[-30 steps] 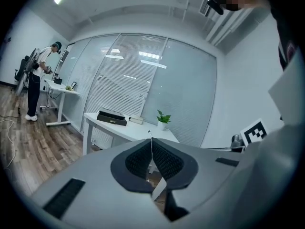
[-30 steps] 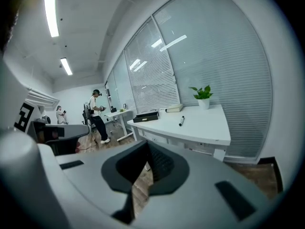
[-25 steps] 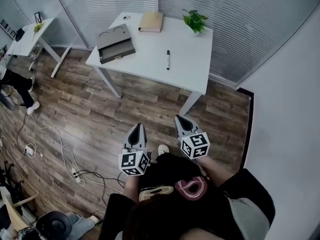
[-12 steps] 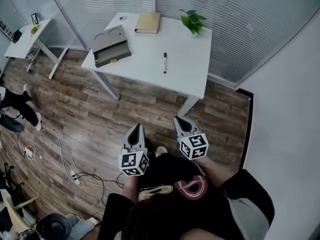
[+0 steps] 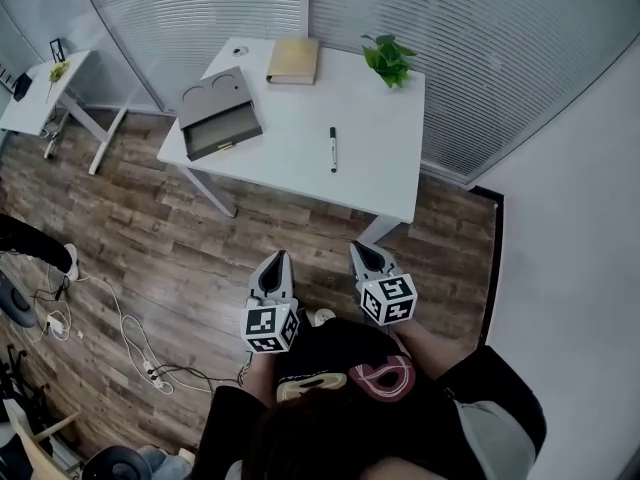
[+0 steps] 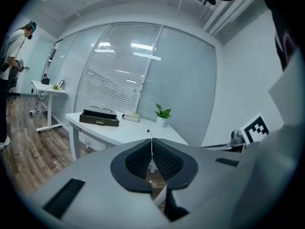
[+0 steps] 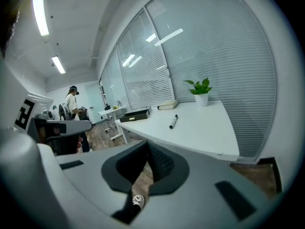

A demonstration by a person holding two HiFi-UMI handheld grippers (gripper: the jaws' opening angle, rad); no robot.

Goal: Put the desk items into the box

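A white desk (image 5: 290,158) stands ahead of me. On it lie a grey open box (image 5: 220,113), a tan book (image 5: 293,60) and a black marker pen (image 5: 333,149), with a small potted plant (image 5: 388,58) at its far right corner. My left gripper (image 5: 275,260) and right gripper (image 5: 362,251) hang side by side over the wooden floor, well short of the desk. Both are shut with nothing between the jaws. The left gripper view shows the box (image 6: 99,118), book (image 6: 131,117) and pen (image 6: 148,132) beyond its closed tips. The right gripper view shows the pen (image 7: 173,121).
Wooden floor lies between me and the desk, with loose cables (image 5: 130,328) at the left. A second small desk (image 5: 45,93) stands far left. A person (image 7: 72,101) stands in the background. Blinds on glass walls run behind the desk, and a white wall is on the right.
The head view has shifted a little, so the desk now sits slightly lower and closer. The person's legs at the left edge have slid further out. Both grippers keep their pose, shut.
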